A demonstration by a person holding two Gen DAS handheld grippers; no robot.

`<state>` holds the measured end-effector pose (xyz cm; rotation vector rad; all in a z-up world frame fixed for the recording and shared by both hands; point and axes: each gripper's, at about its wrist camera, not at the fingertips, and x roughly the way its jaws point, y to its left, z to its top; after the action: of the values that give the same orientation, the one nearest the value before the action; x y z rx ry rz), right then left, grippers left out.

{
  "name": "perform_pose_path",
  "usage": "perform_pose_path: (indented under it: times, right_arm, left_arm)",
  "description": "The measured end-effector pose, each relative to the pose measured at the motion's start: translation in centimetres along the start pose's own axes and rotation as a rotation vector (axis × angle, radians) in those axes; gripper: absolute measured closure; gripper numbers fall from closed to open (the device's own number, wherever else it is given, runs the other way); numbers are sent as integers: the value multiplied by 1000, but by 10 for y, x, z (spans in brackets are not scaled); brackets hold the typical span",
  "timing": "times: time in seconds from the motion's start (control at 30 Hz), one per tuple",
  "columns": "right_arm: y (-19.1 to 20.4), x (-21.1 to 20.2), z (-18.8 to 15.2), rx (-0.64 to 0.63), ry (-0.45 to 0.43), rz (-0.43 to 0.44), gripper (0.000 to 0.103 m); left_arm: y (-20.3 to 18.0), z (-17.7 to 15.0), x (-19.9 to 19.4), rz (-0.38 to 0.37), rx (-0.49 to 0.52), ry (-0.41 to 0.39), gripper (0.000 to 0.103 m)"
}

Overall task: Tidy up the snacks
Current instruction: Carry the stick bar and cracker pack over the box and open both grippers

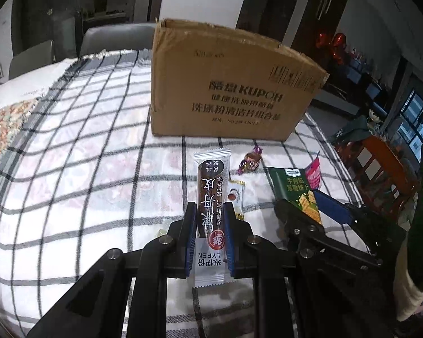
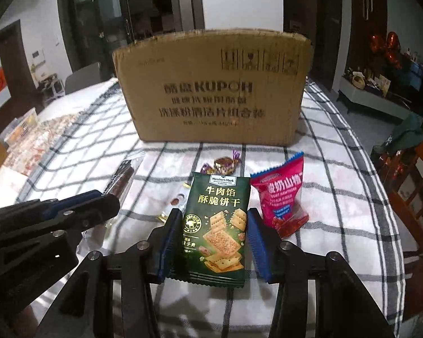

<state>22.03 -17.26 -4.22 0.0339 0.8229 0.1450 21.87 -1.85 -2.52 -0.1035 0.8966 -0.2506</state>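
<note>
We hold both: left tool clamps fruit-leather bar; right tool grips cracker packet; slick wrappers may slip before the box.

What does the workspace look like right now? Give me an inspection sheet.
Surface: checked tablecloth.
Job's things: cardboard box at the back; pink snack bag, purple-wrapped candy and a small white packet lie before it.
Clutter: nothing seen.
Grippers: left gripper shut on a long dark snack bar; right gripper shut on a green cracker pack.
Cables: nothing seen.
Surroundings: grey chair, wooden chair.
</note>
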Motion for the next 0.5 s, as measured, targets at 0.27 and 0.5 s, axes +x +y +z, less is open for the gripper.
perform_pose_path:
  times: [0.27,0.5]
  right_arm:
    - [-6,-32,14,28,-68,12,55]
    - [-12,-60,43,33,-158,29,55]
  left_arm:
    - [-8,13,-30,25,24,-64,84]
    - [-23,41,-58,4,83,-146,84]
